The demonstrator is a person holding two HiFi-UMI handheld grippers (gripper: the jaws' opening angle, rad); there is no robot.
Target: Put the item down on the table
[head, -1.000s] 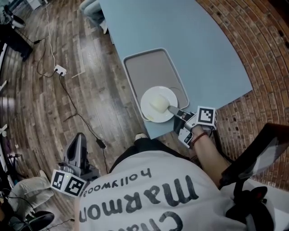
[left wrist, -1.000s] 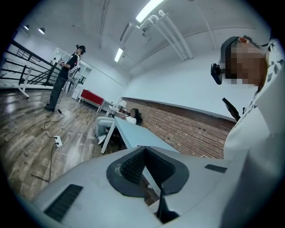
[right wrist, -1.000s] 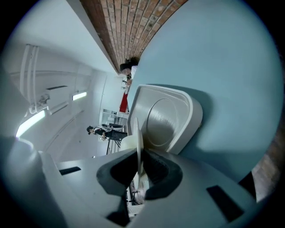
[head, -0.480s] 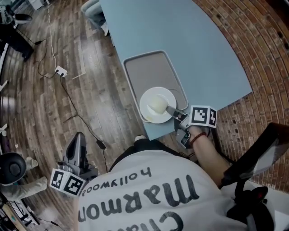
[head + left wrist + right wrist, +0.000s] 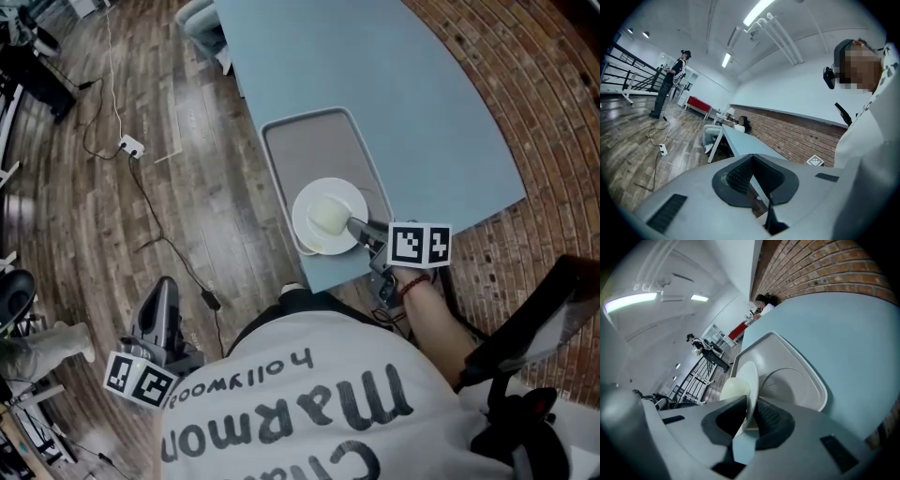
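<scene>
A white plate carrying a pale round lump of food sits over the near end of a grey tray on the light blue table. My right gripper is shut on the plate's near rim. In the right gripper view the plate runs edge-on between the jaws of the right gripper, with the food to its left and the tray behind. Whether the plate rests on the tray, I cannot tell. My left gripper hangs low at my left side over the floor; in its own view the left gripper is shut and holds nothing.
The table's near corner lies just below the plate. Wooden floor with a cable and power strip spreads to the left, brick floor to the right. A dark chair stands at my right. A person stands far off.
The right gripper's marker cube has turned and shifted slightly left; the plate has hardly moved over the tray's near end. The left gripper stays put.
</scene>
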